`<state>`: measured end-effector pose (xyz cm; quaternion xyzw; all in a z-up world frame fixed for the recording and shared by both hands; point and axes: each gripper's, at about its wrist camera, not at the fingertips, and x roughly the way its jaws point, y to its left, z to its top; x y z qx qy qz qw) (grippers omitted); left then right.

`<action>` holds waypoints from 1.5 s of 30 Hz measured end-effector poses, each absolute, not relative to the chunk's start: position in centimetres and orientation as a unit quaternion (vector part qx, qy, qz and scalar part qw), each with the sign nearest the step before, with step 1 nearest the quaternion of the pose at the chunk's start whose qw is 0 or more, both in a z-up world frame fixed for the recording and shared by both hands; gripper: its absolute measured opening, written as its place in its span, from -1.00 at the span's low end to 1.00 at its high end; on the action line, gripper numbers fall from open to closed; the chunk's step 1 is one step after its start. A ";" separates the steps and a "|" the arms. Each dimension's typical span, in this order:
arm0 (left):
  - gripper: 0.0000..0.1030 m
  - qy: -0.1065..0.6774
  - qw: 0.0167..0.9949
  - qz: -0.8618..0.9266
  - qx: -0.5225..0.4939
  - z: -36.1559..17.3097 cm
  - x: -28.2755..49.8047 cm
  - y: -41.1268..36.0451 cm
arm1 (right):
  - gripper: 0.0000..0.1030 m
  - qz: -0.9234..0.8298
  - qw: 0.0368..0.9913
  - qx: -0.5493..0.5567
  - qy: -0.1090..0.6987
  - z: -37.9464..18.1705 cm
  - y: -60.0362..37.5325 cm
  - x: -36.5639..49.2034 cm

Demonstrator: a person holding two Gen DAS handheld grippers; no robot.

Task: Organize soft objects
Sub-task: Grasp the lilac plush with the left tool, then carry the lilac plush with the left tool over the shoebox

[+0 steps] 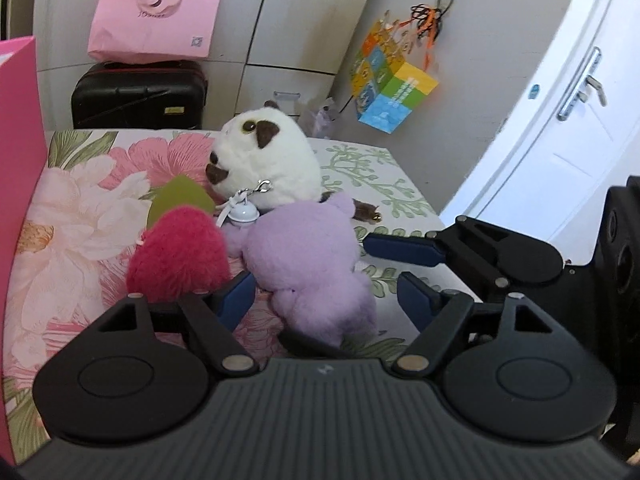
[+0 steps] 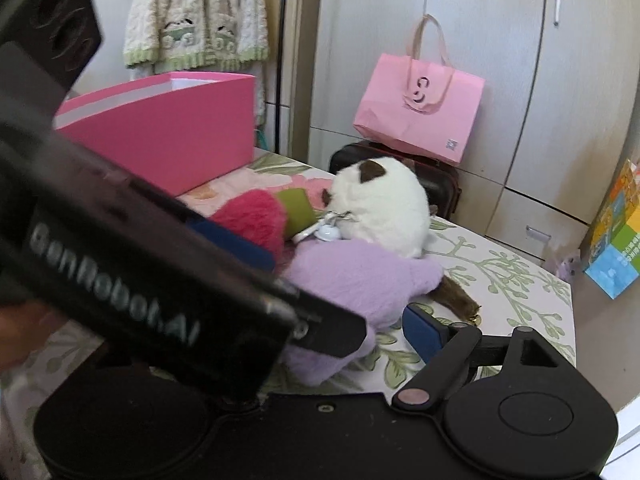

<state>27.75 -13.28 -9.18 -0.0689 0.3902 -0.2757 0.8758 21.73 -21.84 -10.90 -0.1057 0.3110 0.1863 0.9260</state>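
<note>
A purple plush toy (image 1: 304,256) (image 2: 360,276) lies on the floral bed sheet (image 1: 80,200). My left gripper (image 1: 326,300) is open, and its blue pads stand on either side of the toy's lower end without touching it. A fluffy red plush (image 1: 180,252) (image 2: 256,216) sits just left of it. Behind both is a white plush with brown patches (image 1: 272,160) (image 2: 384,208), which carries a small white bell (image 1: 244,216). My right gripper (image 2: 320,332) comes in from the right with its jaws wide apart. One of its pads (image 1: 400,248) lies beside the purple toy. Its other finger is hidden behind the left gripper's body.
An open pink box (image 2: 168,136) (image 1: 16,160) stands on the bed at the left. Beyond the bed, a pink paper bag (image 1: 156,12) rests on a black suitcase (image 1: 140,96) against the wardrobe. A colourful bag (image 1: 392,84) hangs on the wall, and a white door (image 1: 560,120) is at the right.
</note>
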 end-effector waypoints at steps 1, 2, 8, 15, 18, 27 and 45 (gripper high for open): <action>0.36 0.393 0.875 -0.274 -0.072 -9.4 27.9 -13.3 | 0.71 0.185 0.925 -0.101 0.315 -11.0 -22.0 22.1; 0.27 0.395 0.873 -0.274 -0.079 -9.5 28.0 -13.3 | 0.73 0.185 0.925 -0.095 0.318 -11.2 -22.1 22.4; 0.06 0.408 0.867 -0.271 -0.092 -9.9 29.0 -13.1 | 0.58 0.181 0.925 -0.070 0.328 -11.9 -22.2 22.8; -0.06 0.405 0.869 -0.270 -0.087 -10.5 28.4 -13.7 | 0.36 0.163 0.932 -0.063 0.319 -11.9 -22.1 21.9; -0.08 0.397 0.874 -0.269 -0.079 -10.5 27.9 -14.0 | 0.15 0.158 0.933 -0.056 0.317 -11.9 -21.8 21.2; -0.10 0.389 0.876 -0.275 -0.069 -10.3 25.5 -13.8 | 0.11 0.136 0.936 -0.020 0.325 -11.6 -21.7 19.1; -0.11 0.399 0.868 -0.289 -0.061 -8.7 19.6 -12.2 | 0.11 0.122 0.931 0.008 0.343 -10.3 -19.9 13.7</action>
